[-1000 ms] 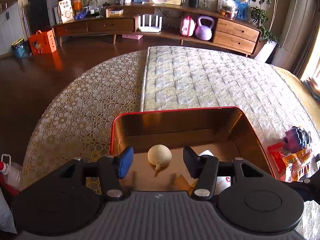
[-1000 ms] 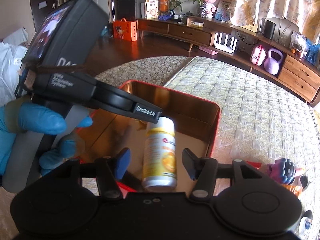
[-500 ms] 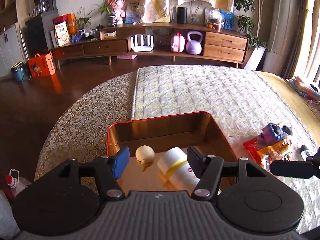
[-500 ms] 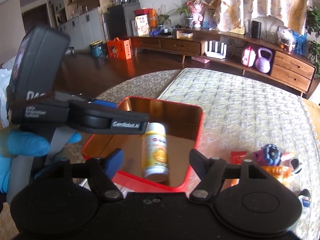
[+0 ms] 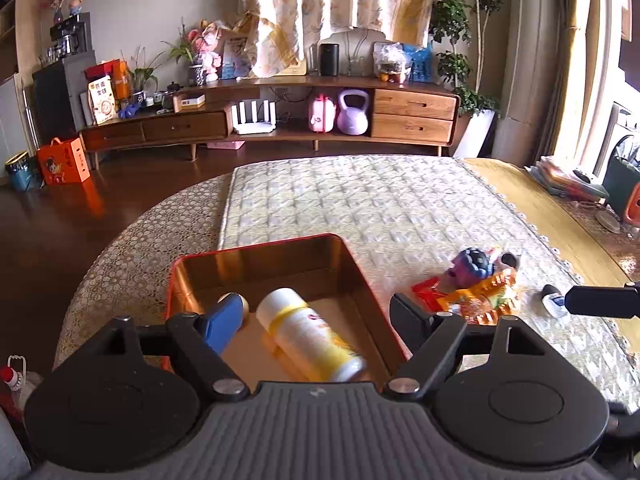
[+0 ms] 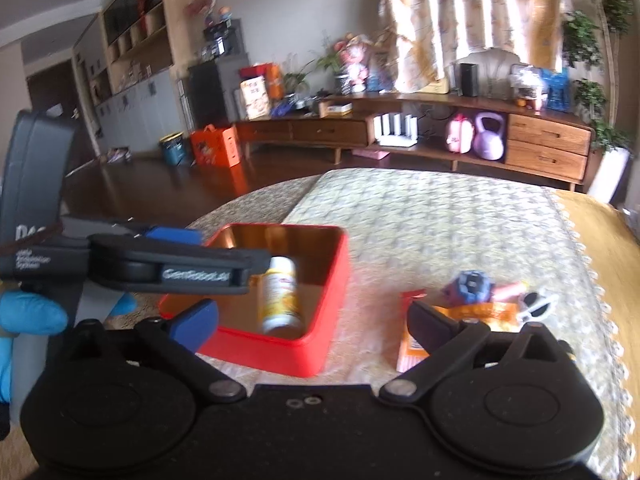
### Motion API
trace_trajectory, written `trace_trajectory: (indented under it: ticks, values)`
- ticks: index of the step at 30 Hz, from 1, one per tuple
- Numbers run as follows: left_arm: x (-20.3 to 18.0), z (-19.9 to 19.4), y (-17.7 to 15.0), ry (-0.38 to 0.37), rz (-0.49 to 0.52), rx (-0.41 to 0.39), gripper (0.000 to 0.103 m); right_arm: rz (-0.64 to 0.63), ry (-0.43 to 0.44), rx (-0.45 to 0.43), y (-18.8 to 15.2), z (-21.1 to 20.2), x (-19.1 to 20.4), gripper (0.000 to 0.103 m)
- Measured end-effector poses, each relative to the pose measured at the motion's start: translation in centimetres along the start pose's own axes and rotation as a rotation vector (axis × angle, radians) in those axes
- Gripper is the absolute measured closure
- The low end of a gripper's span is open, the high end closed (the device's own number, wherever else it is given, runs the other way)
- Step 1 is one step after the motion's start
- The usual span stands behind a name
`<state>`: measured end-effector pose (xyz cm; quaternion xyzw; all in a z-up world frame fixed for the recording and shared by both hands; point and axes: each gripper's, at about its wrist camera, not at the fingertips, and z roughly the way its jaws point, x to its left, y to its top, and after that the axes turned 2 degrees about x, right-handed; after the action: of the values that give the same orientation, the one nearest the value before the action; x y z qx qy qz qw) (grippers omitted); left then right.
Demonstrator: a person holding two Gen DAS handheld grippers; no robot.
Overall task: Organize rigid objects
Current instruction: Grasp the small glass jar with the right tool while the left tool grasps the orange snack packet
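A red tin box (image 5: 264, 250) with a coppery inside sits on the quilted table. A white and yellow bottle (image 5: 310, 334) lies on its side in it, beside a small beige round object (image 5: 245, 304) half hidden by my left finger. The box (image 6: 326, 292) and bottle (image 6: 280, 296) also show in the right wrist view. My left gripper (image 5: 316, 320) is open and empty above the box's near side. My right gripper (image 6: 314, 322) is open and empty, back from the box's near right corner. The left gripper (image 6: 168, 268) shows at the left in the right wrist view.
A purple toy (image 5: 472, 266), orange and red snack packets (image 5: 480, 300) and a small white item (image 5: 554, 302) lie on the table right of the box. The toy (image 6: 472, 286) and packets (image 6: 416, 344) sit ahead of my right finger. A wooden sideboard (image 5: 280, 120) stands across the room.
My right gripper let go of the bottle in the box, opened wide and pulled back up and right. The left gripper rose and drew back; the bottle now lies tipped in the box.
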<state>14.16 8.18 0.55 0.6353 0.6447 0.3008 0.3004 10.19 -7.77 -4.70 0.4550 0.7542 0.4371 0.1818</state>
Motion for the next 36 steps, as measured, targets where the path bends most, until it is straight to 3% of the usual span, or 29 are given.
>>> trace_trajectory:
  ticks: [5, 12, 25, 28, 36]
  values:
    - [-1.7, -0.3, -0.7, -0.048, -0.009, -0.001, 0.017, 0.034, -0.034, -0.015, -1.4, -1.2, -1.9, 0.0]
    - [-4.5, 0.4, -1.7, -0.09, 0.001, 0.006, 0.016, 0.059, -0.091, -0.009, -3.5, -2.7, -5.1, 0.0]
    - [-10.7, 3.7, -1.7, -0.213, 0.197, 0.031, 0.016, 0.104, -0.212, 0.031, -5.7, -3.3, -12.7, 0.001]
    - [-12.0, 5.2, -1.4, -0.279, 0.259, 0.079, 0.016, 0.086, -0.211, 0.057, -6.0, -2.7, -13.8, 0.001]
    - [-14.7, 8.8, -0.1, -0.319, 0.418, 0.162, 0.016, 0.095, -0.176, 0.128, -5.9, -1.0, -17.3, 0.006]
